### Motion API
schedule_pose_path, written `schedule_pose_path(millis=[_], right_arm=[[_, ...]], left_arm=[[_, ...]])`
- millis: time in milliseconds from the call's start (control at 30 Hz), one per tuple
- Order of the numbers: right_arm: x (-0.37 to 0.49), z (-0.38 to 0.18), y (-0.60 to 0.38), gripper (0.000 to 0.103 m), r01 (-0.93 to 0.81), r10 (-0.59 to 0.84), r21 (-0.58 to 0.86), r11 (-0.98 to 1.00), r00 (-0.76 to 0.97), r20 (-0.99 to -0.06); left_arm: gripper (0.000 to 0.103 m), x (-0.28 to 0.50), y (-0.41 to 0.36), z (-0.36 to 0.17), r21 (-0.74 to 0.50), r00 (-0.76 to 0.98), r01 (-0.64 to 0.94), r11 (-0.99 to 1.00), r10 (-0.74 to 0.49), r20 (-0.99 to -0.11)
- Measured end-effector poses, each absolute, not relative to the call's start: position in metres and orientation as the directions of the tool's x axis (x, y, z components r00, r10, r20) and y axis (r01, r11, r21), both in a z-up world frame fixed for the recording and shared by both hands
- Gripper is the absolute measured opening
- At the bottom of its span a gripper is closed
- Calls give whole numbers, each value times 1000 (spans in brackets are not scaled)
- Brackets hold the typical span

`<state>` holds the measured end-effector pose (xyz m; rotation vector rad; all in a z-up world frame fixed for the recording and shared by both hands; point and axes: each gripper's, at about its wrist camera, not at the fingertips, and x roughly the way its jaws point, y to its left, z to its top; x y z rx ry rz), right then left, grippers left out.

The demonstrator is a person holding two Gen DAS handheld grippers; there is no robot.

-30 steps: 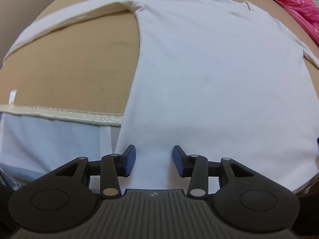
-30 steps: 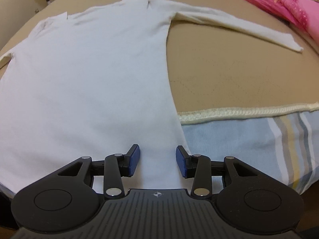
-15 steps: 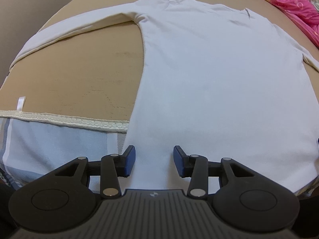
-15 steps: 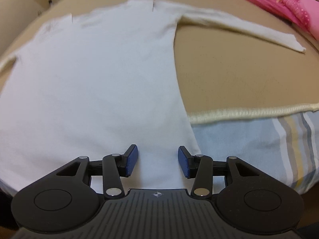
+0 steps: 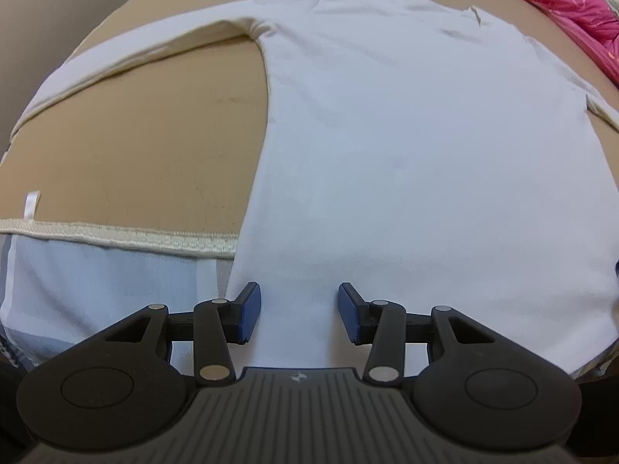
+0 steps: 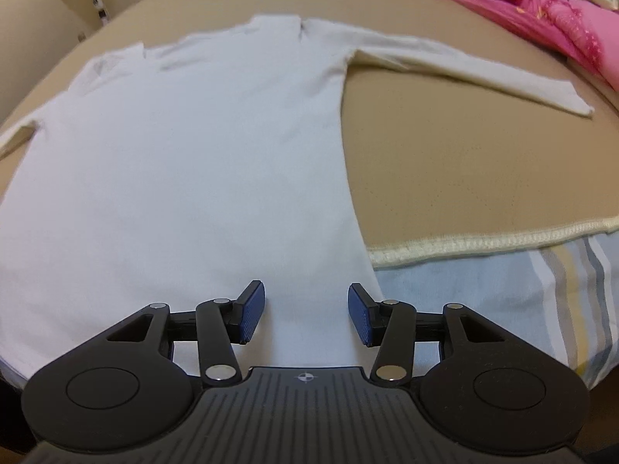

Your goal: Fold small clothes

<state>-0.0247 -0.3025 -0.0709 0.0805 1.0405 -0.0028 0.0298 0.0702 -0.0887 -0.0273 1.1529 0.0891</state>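
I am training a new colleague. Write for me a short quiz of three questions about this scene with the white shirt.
1. True or false: the left gripper is shut on the white shirt.
2. What lies at the far right, beyond the shirt? A pink bedding, B a basket, C a towel.
3. Fill in: both sleeves lie ____ from the body.

Key: 1 false, both it and the right gripper are open; 2 A; 3 spread out.
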Motion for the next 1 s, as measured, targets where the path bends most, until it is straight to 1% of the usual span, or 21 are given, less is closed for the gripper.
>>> schedule_pose_path(millis=[67,133,267,700,1000], right_arm=[[-22,-80,-303,50,37,20,42,998,463,-886],[-16,-78,-302,51,30,15,34,999,483,-876],[-19,-65,-304,51,33,50,81,996,544,-838],[-31,-61,-297,51,19,50,73,997,555,-830],[-33,-54,-292,51,-15,77,84,996,574,-815]], left_arm=[[49,30,71,-90,19,401,-84,996,51,-915],[49,30,71,-92,24,392,-85,996,56,-918],[49,30,72,-87,17,418,-93,996,55,-907],[49,23,74,-78,-5,434,-104,995,41,-900],[50,27,71,-81,17,421,-98,995,57,-905]])
